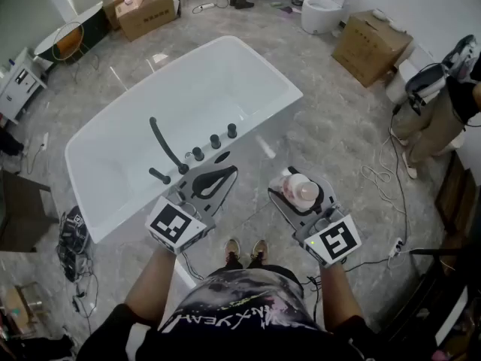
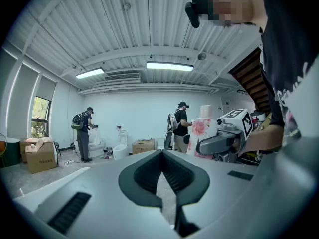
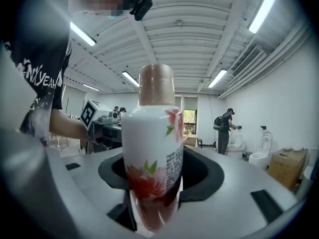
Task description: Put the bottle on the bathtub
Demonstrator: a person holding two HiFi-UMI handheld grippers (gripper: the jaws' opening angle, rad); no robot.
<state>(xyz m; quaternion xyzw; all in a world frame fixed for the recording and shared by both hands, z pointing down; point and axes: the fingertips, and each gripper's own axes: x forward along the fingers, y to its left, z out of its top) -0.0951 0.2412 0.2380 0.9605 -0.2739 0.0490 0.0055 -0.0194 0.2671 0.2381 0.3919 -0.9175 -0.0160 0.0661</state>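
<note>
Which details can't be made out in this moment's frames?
- Print on the bottle: right gripper view, too small and blurred.
- Bottle's base: right gripper view, sunk between the right gripper's jaws.
- Rim of the bathtub beside the taps: head view, partly covered by the left gripper.

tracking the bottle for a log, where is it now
Head view, lower right: the bottle stands upright in the jaws of the right gripper, off the near right corner of the bathtub.
</note>
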